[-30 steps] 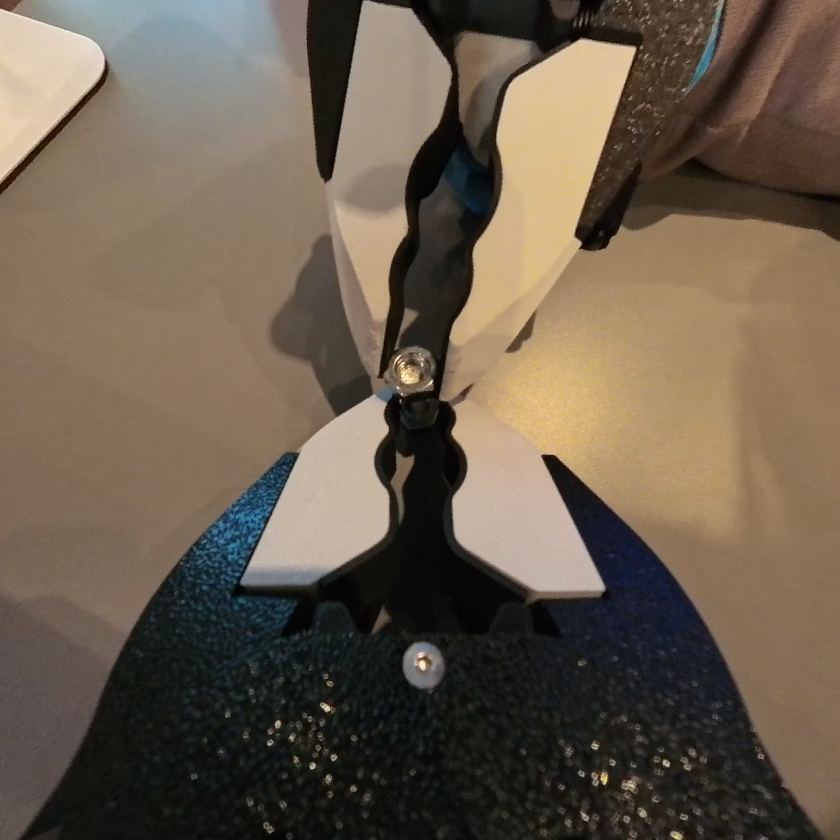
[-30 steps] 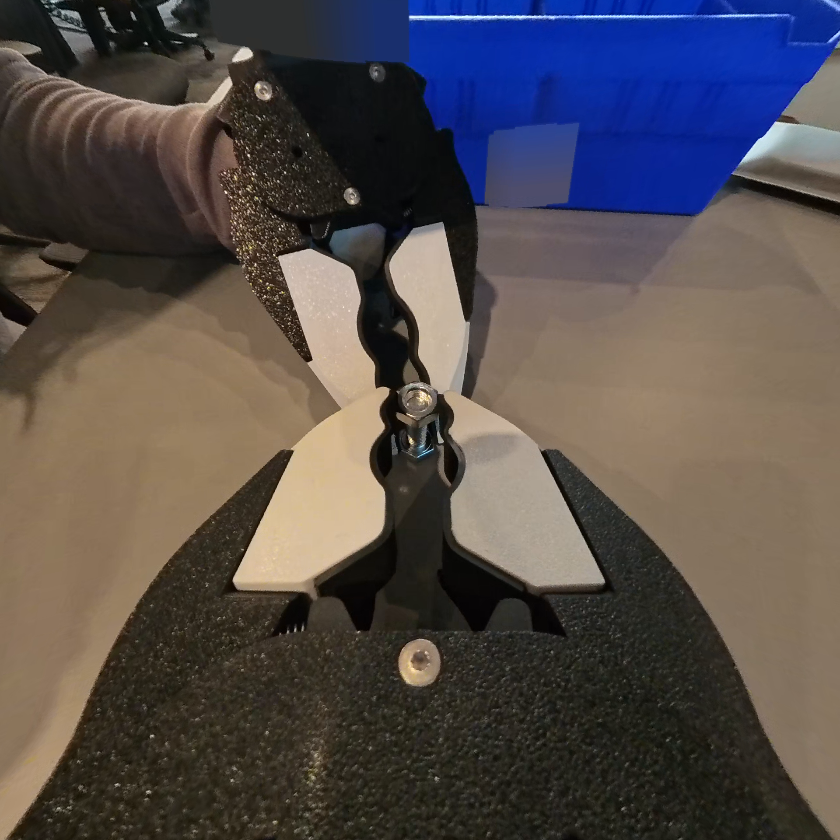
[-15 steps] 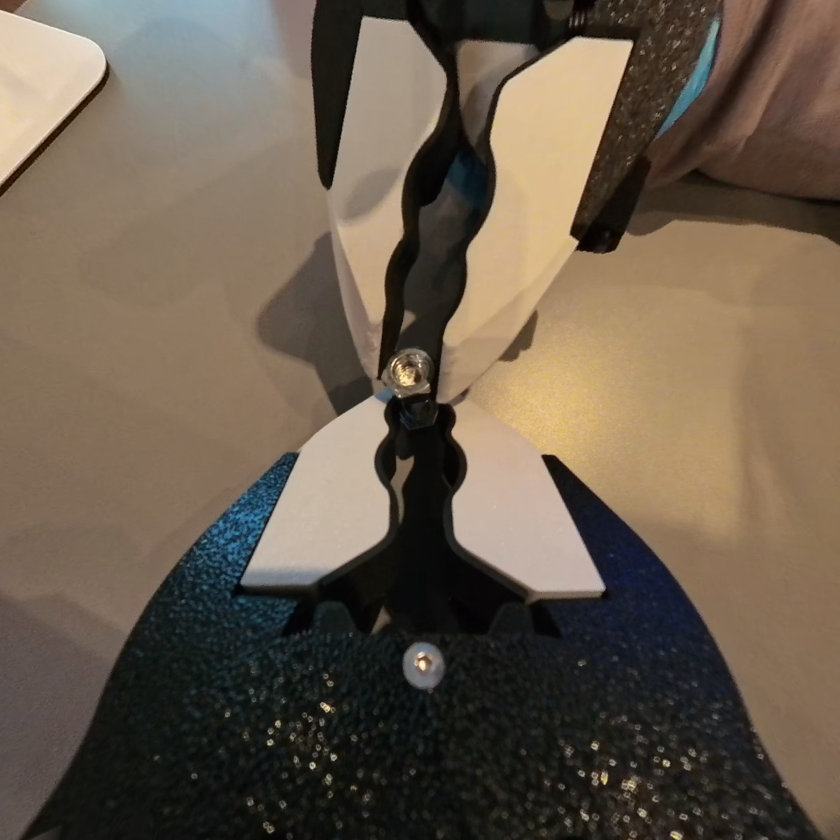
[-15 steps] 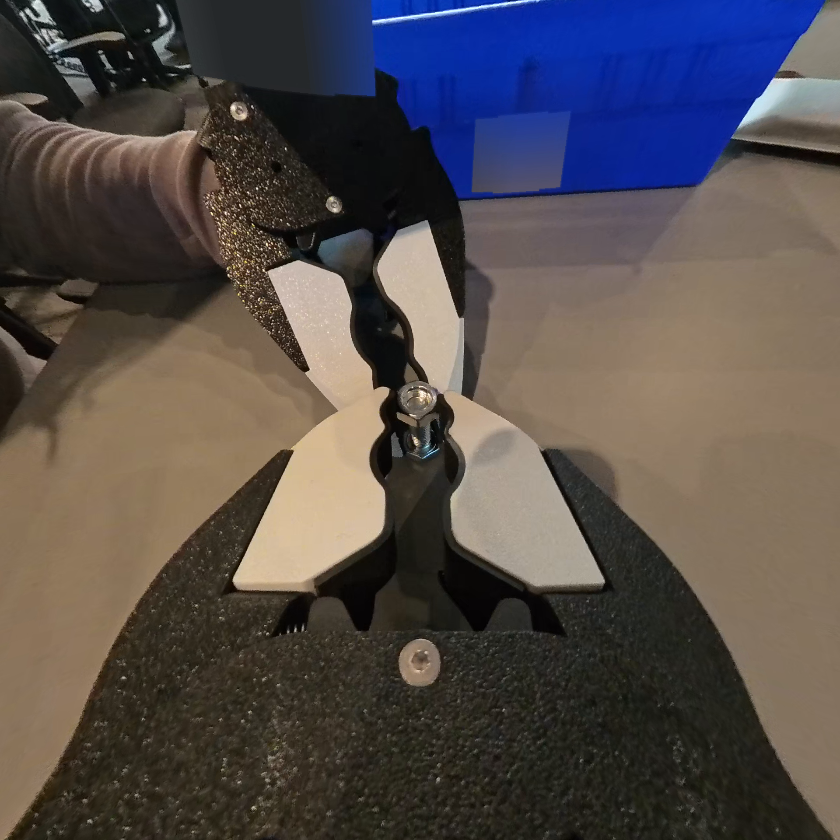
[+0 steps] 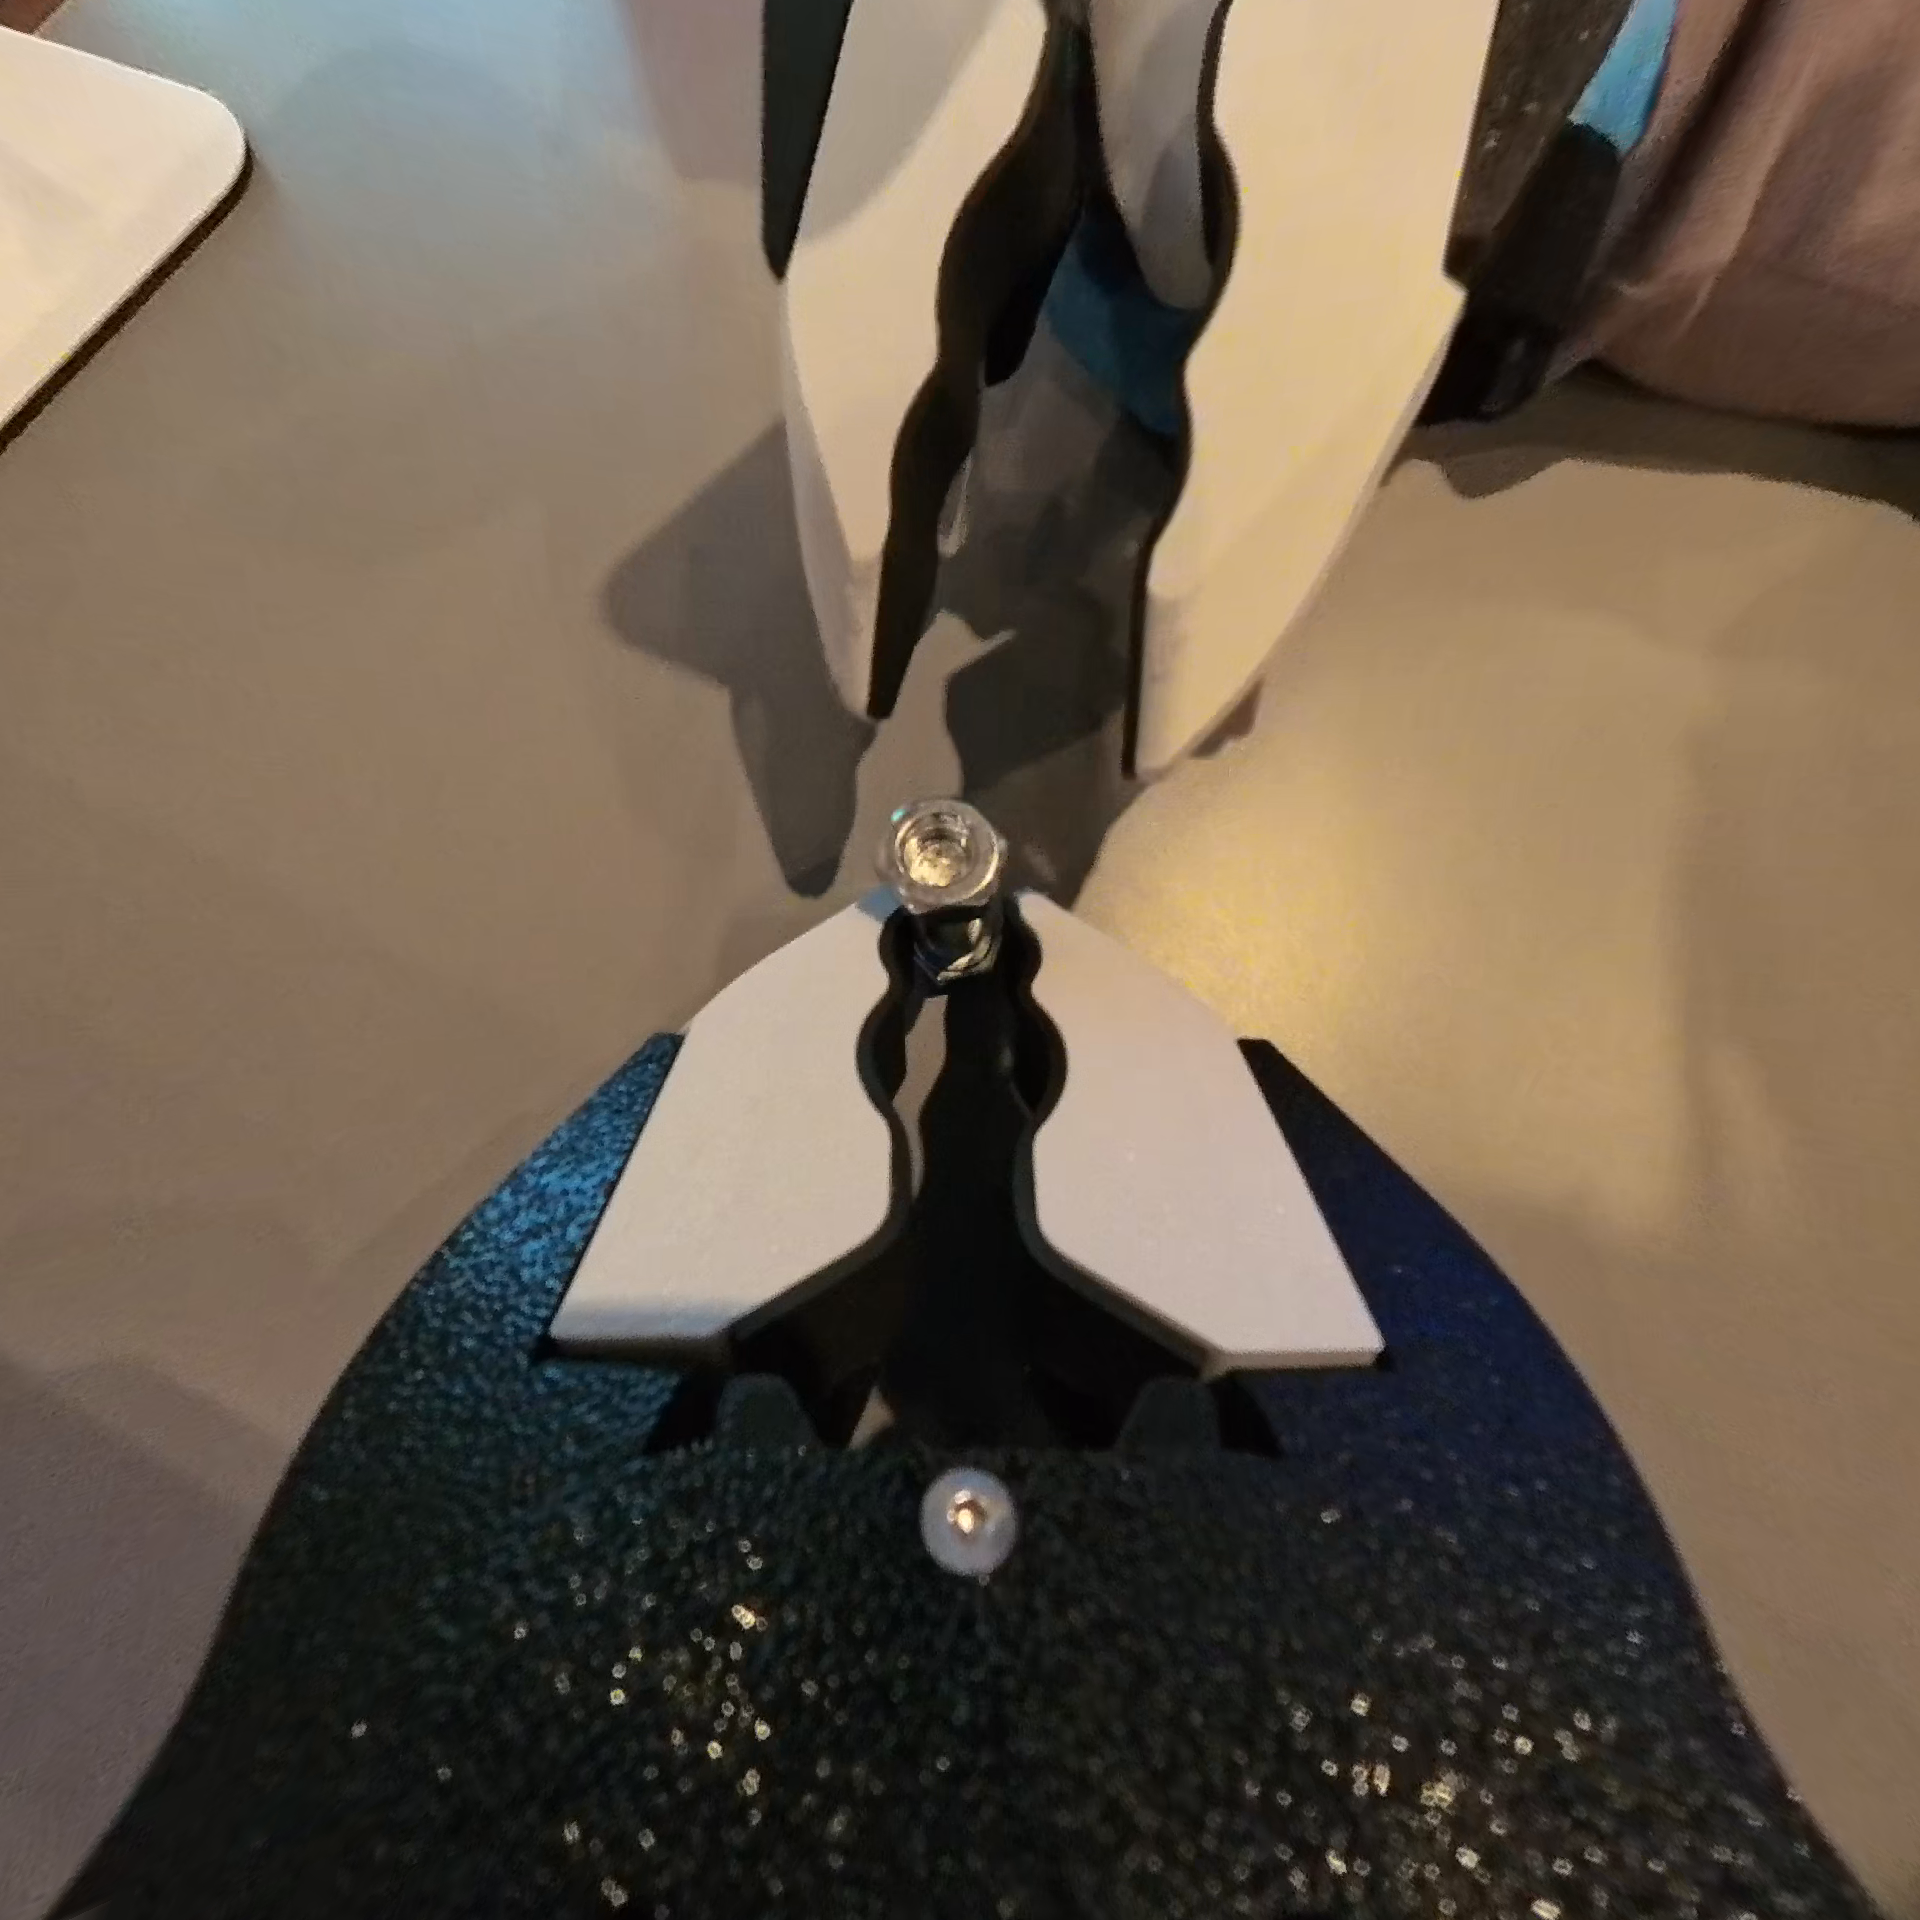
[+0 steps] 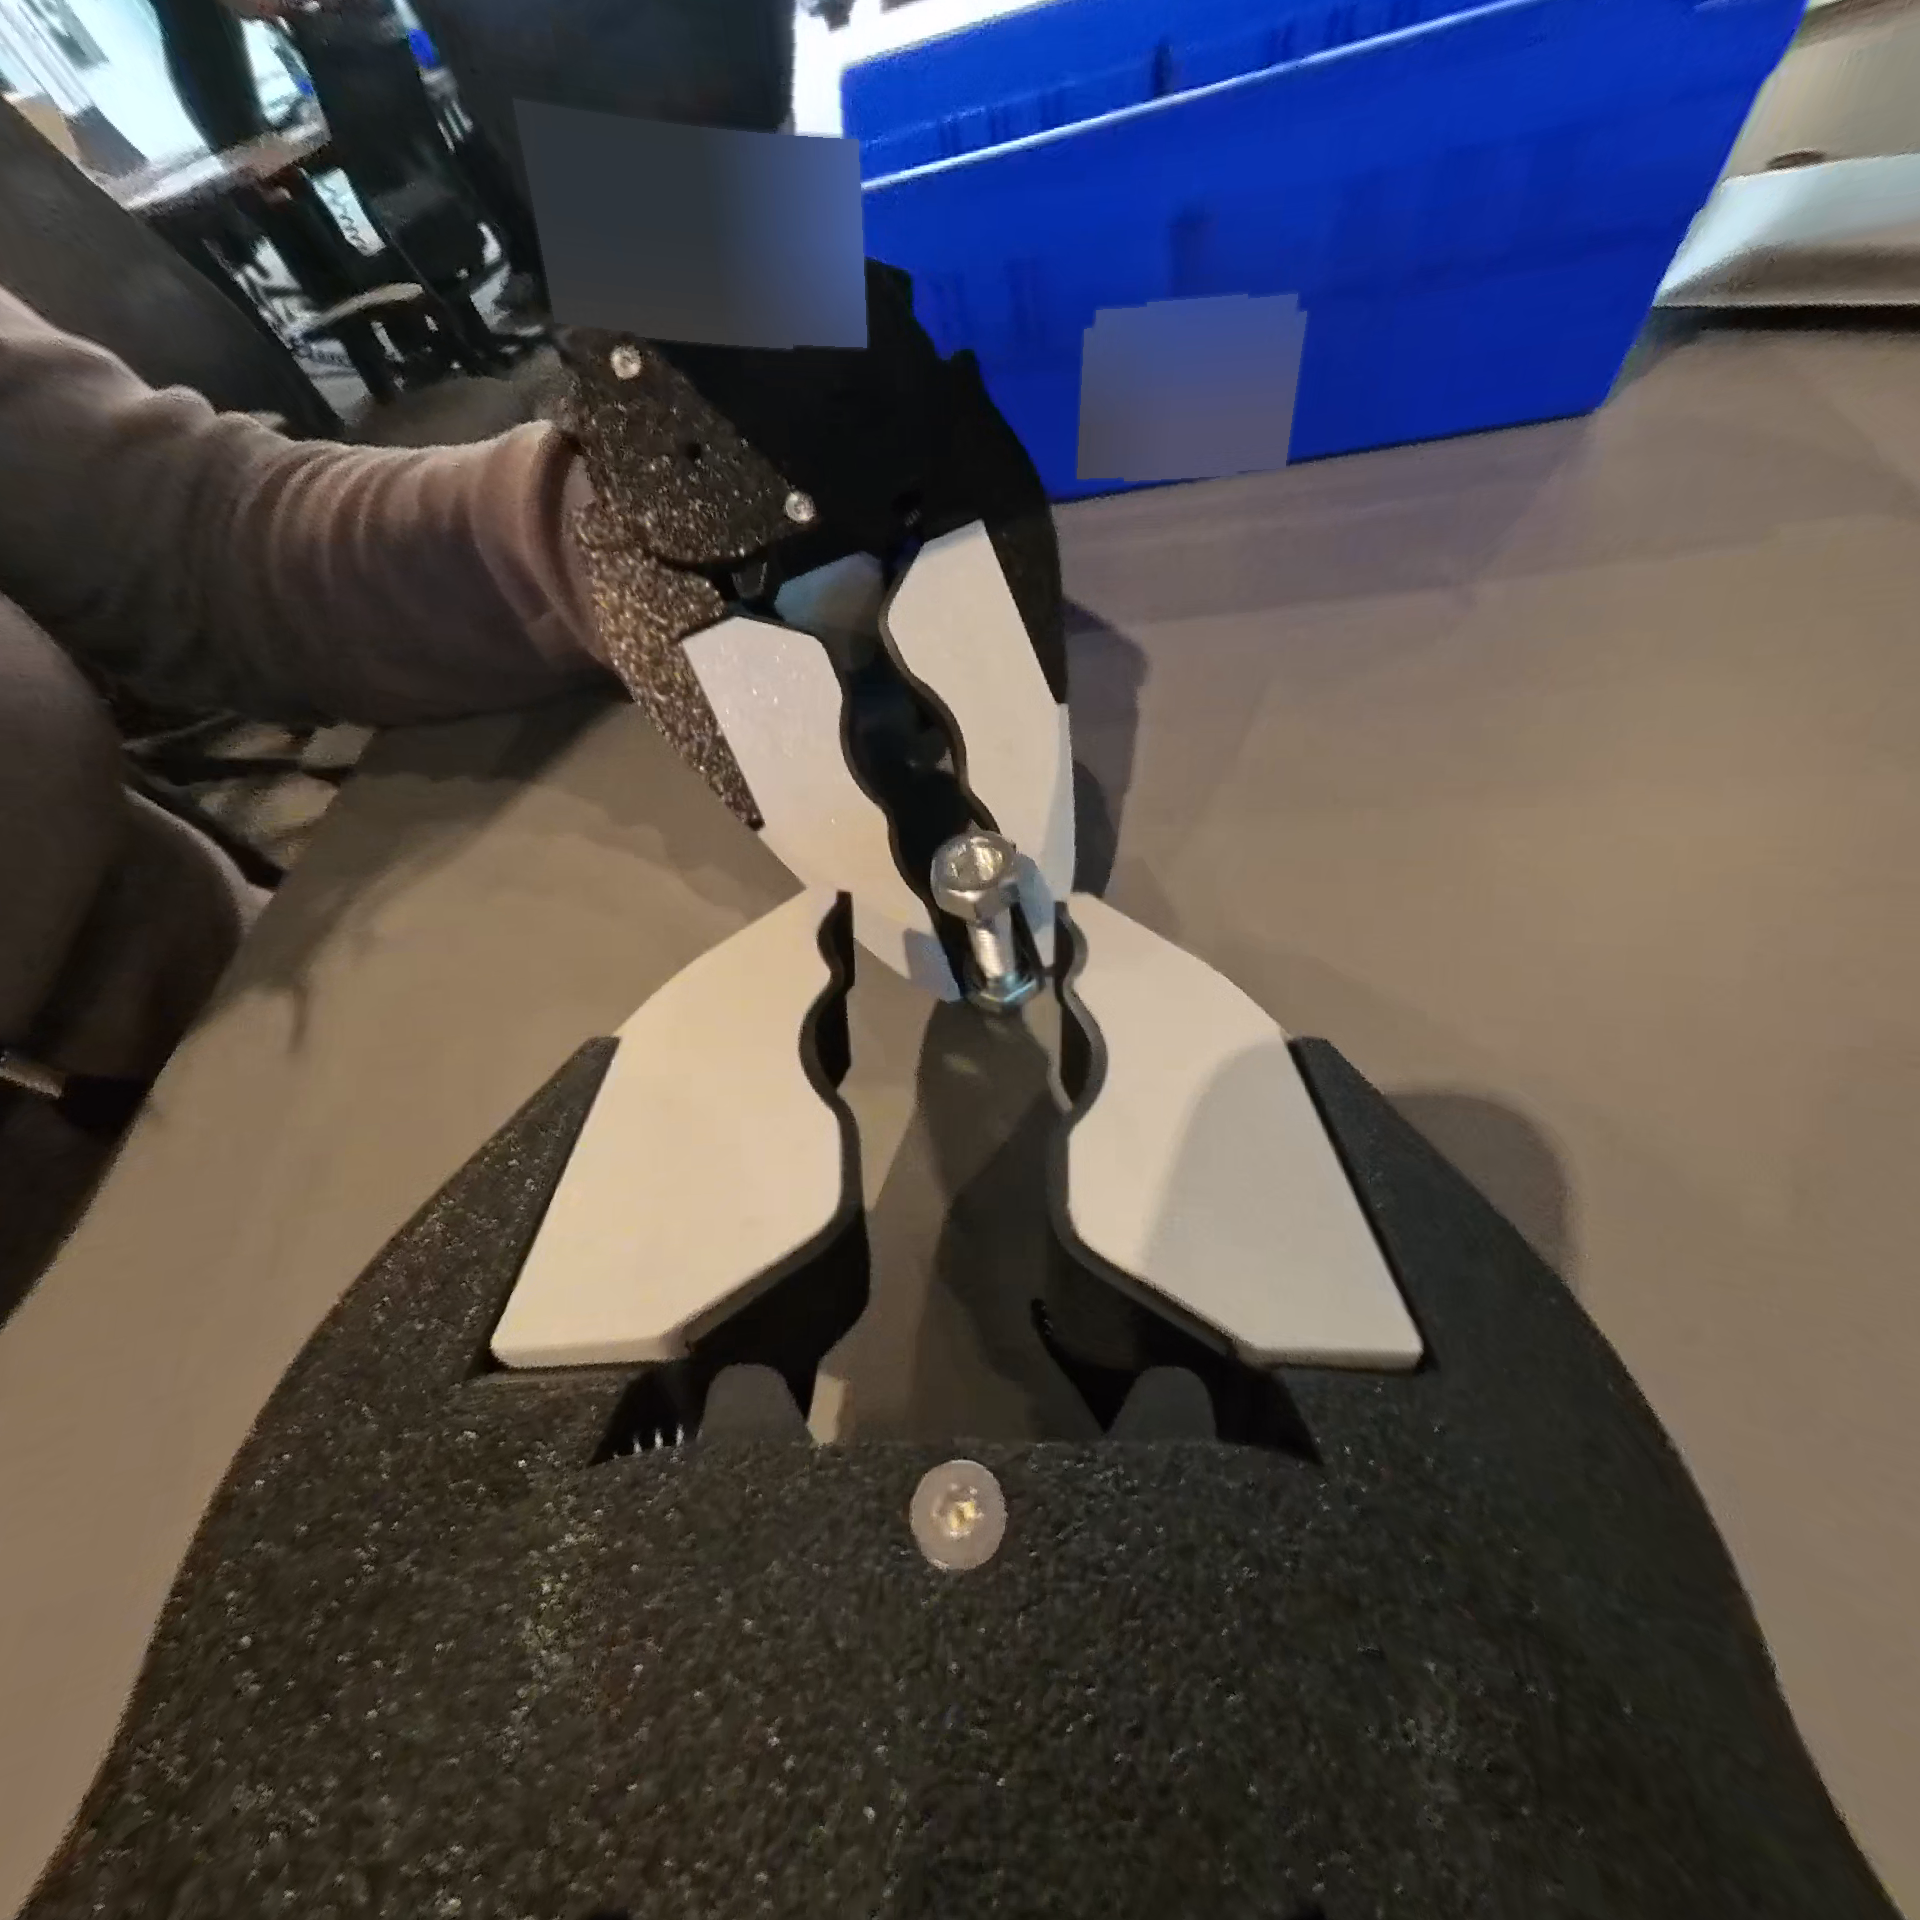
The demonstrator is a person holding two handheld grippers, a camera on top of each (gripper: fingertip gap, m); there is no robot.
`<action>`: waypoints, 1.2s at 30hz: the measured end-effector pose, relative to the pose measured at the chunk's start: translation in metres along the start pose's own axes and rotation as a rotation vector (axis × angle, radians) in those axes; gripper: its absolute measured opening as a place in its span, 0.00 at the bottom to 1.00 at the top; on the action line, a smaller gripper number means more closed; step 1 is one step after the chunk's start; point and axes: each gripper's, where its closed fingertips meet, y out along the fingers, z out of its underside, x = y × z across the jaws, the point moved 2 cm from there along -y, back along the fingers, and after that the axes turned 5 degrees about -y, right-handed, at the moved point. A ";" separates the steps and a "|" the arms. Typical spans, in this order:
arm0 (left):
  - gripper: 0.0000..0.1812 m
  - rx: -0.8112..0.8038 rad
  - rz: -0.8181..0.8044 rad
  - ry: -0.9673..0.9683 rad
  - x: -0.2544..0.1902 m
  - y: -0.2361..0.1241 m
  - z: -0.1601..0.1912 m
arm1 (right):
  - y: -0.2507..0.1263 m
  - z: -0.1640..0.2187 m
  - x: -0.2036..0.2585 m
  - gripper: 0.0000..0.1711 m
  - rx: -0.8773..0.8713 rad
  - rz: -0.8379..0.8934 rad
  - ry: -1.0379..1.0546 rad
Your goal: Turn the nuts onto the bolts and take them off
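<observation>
A silver bolt [image 5: 940, 862] with a nut [image 6: 1003, 987] threaded on its lower end stands upright above the grey table [image 5: 416, 623]. My left gripper [image 5: 948, 920] is shut on the bolt's shank; the right wrist view shows it [image 6: 982, 951] from the front, with the bolt head [image 6: 971, 868] above its tips and the nut just below them. My right gripper [image 6: 945, 914] is open, its fingers either side of the bolt and apart from it. In the left wrist view it [image 5: 1013, 727] hangs open just behind the bolt.
A large blue crate [image 6: 1351, 260] stands at the back of the table. A white board [image 5: 83, 208] lies at the far left in the left wrist view. A person's brown sleeves [image 6: 260, 571] [image 5: 1766, 208] reach in behind each gripper. Dark chairs stand beyond the table edge. Left tips to right tips: about 4 cm.
My right gripper has opened, let go of the bolt's top and drawn back a little. My left gripper still holds the bolt in the same place.
</observation>
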 end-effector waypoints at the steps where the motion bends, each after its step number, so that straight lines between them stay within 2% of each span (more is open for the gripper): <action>1: 0.08 -0.001 0.000 0.000 0.000 0.000 0.000 | -0.002 0.000 0.000 0.20 -0.007 0.012 -0.007; 6: 0.08 -0.002 0.001 0.001 0.000 0.000 0.000 | -0.002 -0.002 0.006 0.16 -0.018 0.058 -0.061; 13: 0.08 -0.004 0.001 0.000 0.000 0.000 0.000 | 0.006 0.002 0.006 0.25 0.026 0.041 -0.018; 30: 0.08 -0.005 0.000 -0.001 0.000 0.000 0.000 | 0.010 0.001 0.009 0.27 0.032 0.040 -0.040; 32: 0.08 -0.006 0.001 -0.001 0.000 0.000 0.000 | 0.009 0.001 0.015 0.24 0.027 -0.015 -0.038; 34: 0.08 -0.004 0.000 -0.001 0.000 0.000 0.000 | 0.007 0.003 0.026 0.15 0.032 -0.136 0.012; 36: 0.08 -0.005 0.000 -0.001 0.000 0.000 0.000 | 0.006 0.002 0.023 0.16 0.011 -0.147 0.067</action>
